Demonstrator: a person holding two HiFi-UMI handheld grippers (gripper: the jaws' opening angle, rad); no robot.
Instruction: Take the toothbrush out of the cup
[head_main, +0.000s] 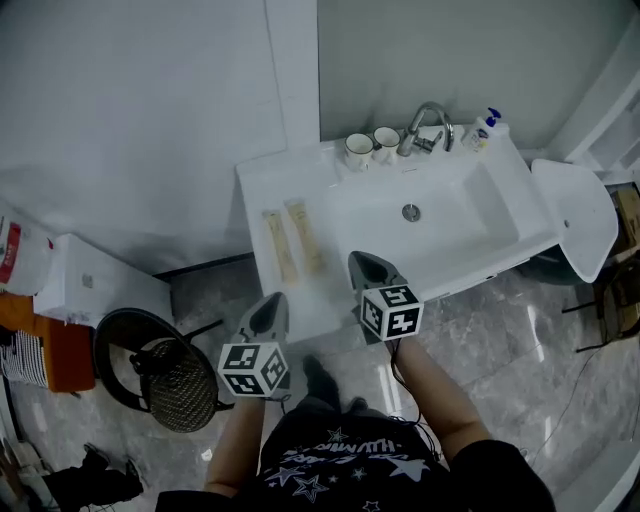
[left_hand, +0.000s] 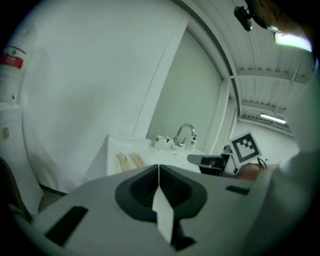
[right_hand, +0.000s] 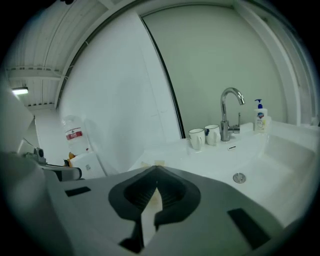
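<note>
Two white cups (head_main: 358, 150) (head_main: 386, 143) stand at the back of the white washbasin counter (head_main: 262, 190), left of the tap; no toothbrush shows in them. Two long tan toothbrush-like items (head_main: 280, 245) (head_main: 303, 237) lie flat on the counter's left part. My left gripper (head_main: 272, 300) hangs shut and empty at the counter's front edge. My right gripper (head_main: 362, 258), also shut and empty, sits over the front rim of the basin. Both cups (right_hand: 196, 138) are far ahead of the right gripper (right_hand: 155, 169). The left gripper (left_hand: 158, 166) points at the tan items (left_hand: 129, 160).
A chrome tap (head_main: 425, 125) and a soap bottle (head_main: 483, 130) stand behind the basin, whose drain (head_main: 411, 212) is in the middle. A white lid-like panel (head_main: 575, 215) stands at the right. On the floor at the left are a black round fan (head_main: 165, 370) and a white box (head_main: 90, 285).
</note>
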